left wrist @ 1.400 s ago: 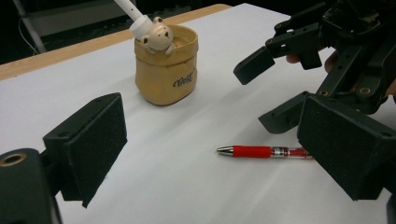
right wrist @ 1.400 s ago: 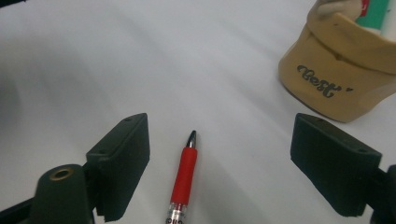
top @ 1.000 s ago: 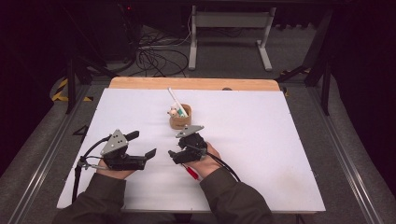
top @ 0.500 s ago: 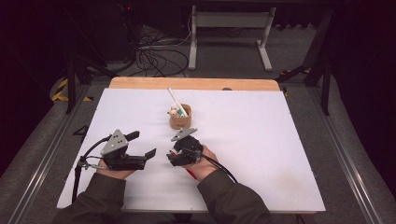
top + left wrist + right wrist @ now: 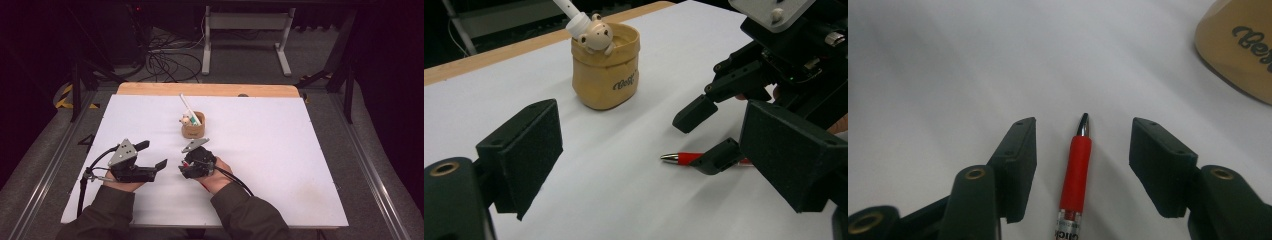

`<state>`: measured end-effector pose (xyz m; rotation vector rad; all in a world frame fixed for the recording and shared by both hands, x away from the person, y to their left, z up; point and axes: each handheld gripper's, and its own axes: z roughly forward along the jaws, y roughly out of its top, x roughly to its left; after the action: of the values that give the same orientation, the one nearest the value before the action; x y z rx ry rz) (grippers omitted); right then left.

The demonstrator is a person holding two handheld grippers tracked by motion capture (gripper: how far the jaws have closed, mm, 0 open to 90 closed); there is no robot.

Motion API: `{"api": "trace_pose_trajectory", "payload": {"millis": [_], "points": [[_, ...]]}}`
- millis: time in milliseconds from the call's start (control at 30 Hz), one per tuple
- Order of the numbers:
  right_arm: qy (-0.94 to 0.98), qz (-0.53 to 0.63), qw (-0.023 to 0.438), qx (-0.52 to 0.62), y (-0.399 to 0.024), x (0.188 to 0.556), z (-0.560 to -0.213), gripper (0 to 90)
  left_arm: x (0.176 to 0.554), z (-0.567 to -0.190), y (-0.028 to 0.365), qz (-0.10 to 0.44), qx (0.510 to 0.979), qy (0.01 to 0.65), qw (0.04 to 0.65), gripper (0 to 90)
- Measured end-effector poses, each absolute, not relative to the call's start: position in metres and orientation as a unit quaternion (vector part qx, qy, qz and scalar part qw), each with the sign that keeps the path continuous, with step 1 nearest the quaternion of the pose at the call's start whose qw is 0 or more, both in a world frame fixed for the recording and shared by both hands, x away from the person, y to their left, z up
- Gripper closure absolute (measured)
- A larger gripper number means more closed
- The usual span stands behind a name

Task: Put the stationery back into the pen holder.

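Since the earlier frame my right gripper [image 5: 1080,150] has drawn back from the tan fabric cup [image 5: 193,128]; its fingers have just been closing astride the red plastic ballpoint pen [image 5: 1076,172], untouching, flat on the white worktop [image 5: 280,150]. Left gripper [image 5: 150,155]: fingers spread, empty.

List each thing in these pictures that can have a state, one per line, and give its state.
Red pen: lying flat on the table, between open jaws, not gripped.
Right gripper: jaws have just been closing, pads clear of the pen.
Left gripper: open, holding nothing.
Tan cup: upright, holding a white pen and a bear figure.
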<state>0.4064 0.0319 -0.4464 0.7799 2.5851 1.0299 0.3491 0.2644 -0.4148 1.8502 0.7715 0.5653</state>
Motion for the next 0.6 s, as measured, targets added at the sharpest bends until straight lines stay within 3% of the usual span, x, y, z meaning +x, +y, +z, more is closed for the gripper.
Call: {"api": "trace_pose_trajectory", "payload": {"millis": [600], "points": [[0.896, 0.331, 0.129, 0.267, 0.0356, 0.4069, -0.4566, 48.4, 0.3488, -0.4154, 0.2636, 0.231, 0.767, 0.321, 0.505, 11.4]]}}
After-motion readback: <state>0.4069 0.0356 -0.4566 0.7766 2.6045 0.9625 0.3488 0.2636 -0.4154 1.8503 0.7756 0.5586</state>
